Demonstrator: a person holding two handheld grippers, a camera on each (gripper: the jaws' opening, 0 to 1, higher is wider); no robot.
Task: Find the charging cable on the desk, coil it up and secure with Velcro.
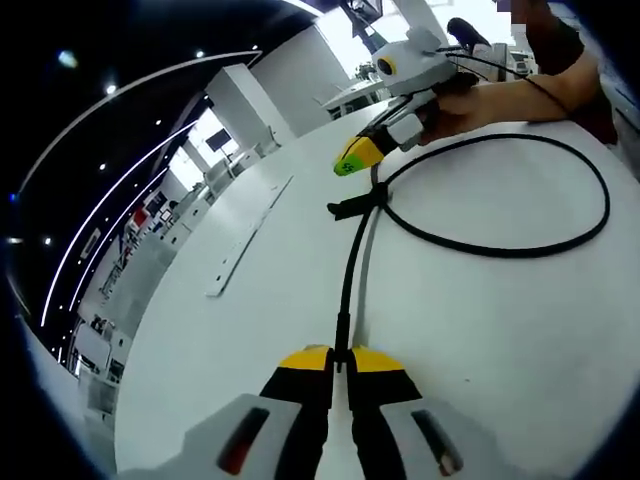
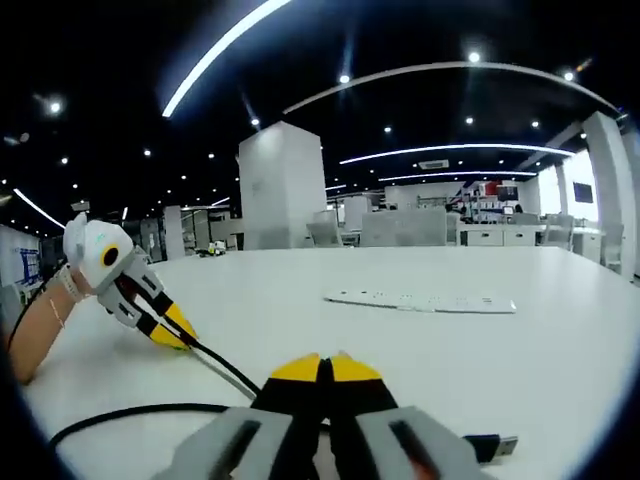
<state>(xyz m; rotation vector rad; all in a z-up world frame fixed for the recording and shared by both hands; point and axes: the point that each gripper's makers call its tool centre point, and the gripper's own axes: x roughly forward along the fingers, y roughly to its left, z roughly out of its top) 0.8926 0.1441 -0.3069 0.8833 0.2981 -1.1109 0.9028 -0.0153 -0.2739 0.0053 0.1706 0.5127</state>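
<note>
Pinching the black cable [image 1: 345, 290], left gripper [image 1: 341, 358] closed; right gripper [image 2: 325, 367] closed, seemingly on it too.

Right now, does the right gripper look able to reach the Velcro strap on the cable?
Probably yes: the right gripper sits close beside the Velcro strap with nothing between them, though its jaws look shut and must open first.

The charging cable [image 1: 500, 248] is thin and black and lies on a white desk [image 1: 250, 330]. One part makes a wide open loop; where the loop crosses itself, a short black Velcro strap [image 1: 357, 204] sits on the cable. From there a straight part runs on across the desk. In the right gripper view, the cable [image 2: 130, 410] curves on the desk and its plug end [image 2: 490, 445] lies flat.
</note>
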